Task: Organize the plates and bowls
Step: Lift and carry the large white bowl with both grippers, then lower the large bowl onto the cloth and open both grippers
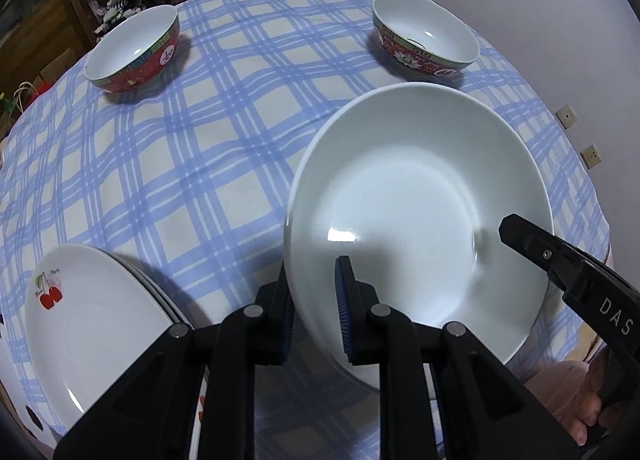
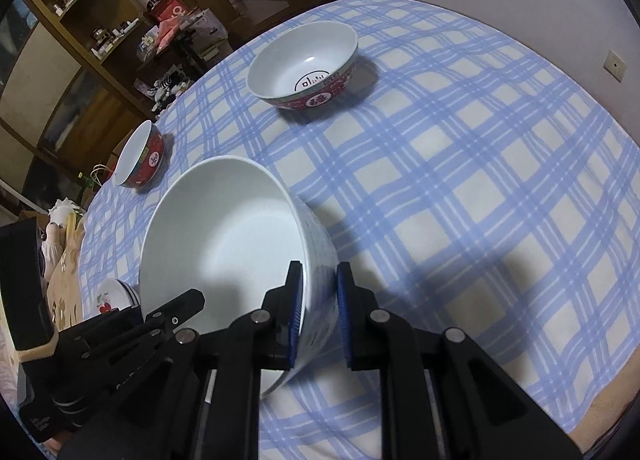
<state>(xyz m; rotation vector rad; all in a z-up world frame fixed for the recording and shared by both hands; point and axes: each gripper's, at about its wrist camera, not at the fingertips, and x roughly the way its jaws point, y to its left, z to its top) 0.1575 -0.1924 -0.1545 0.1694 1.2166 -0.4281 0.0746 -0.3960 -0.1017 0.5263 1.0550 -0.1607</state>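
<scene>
A large white bowl [image 1: 416, 200] is held tilted above the checked tablecloth [image 1: 180, 164]. My left gripper [image 1: 316, 312] is shut on its near left rim, one finger inside, one outside. My right gripper [image 2: 320, 308] is shut on the same large white bowl [image 2: 224, 244] at its right rim; it shows as a black finger in the left wrist view [image 1: 532, 244]. A stack of white plates with a cherry print [image 1: 96, 324] lies at the near left. Two red patterned bowls stand at the far left [image 1: 136, 48] and far right [image 1: 424, 36].
In the right wrist view the red bowls stand at the back [image 2: 308, 64] and left [image 2: 140, 156], and the plate stack [image 2: 116, 296] sits at the table's left edge. Wooden shelves [image 2: 80, 40] stand beyond the table. A wall with sockets [image 1: 568, 116] is at the right.
</scene>
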